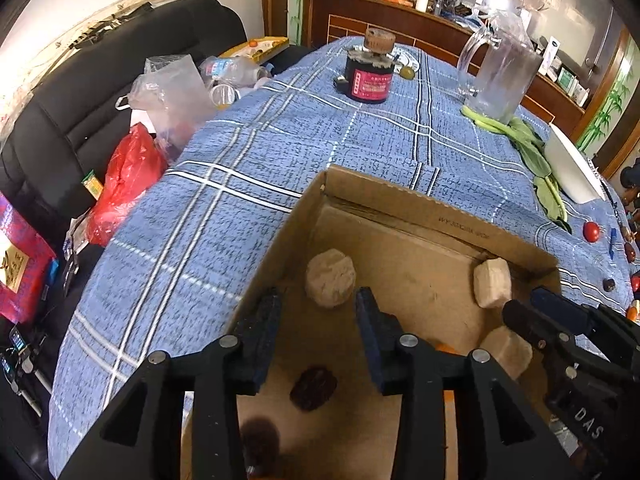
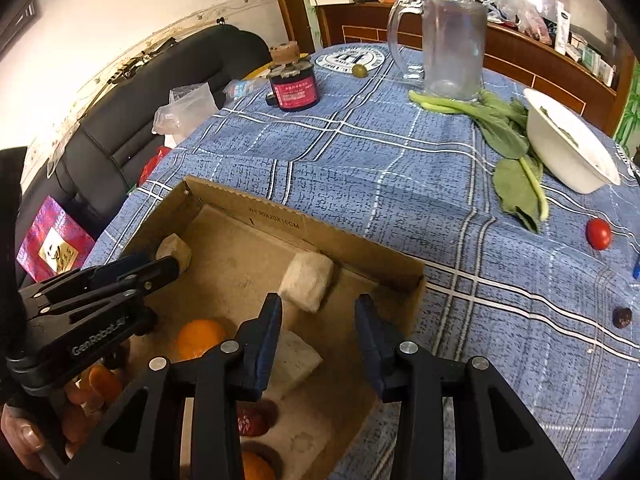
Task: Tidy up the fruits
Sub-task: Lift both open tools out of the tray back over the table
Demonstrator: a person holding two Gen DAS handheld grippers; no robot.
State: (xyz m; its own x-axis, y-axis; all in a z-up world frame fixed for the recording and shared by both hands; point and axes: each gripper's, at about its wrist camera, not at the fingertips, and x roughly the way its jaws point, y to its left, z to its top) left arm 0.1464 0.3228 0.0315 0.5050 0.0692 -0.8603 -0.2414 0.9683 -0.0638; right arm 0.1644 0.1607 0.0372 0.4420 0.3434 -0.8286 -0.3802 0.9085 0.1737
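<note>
Hovering over the shallow brown cardboard box (image 2: 340,246) at the lower centre of both views, the left tool (image 1: 318,334) and the right tool (image 2: 318,334) each stand spread with nothing between the pads (whatever each last carried is not evident). Judging by this, the step in hand is a drop-off into the box, which already holds a round orange citrus fruit (image 2: 200,338), a wrinkled dark red date (image 1: 313,388) and several pale beige blocks (image 2: 306,280). The next move probably calls for reaching right across the blue plaid tabletop (image 2: 360,160) to the loose fruit: a small red cherry tomato (image 2: 599,233) at the right edge and a dark dried date (image 2: 622,317) below it. The tomato's long axis runs roughly up and down in frame; the date's cannot be told.
</note>
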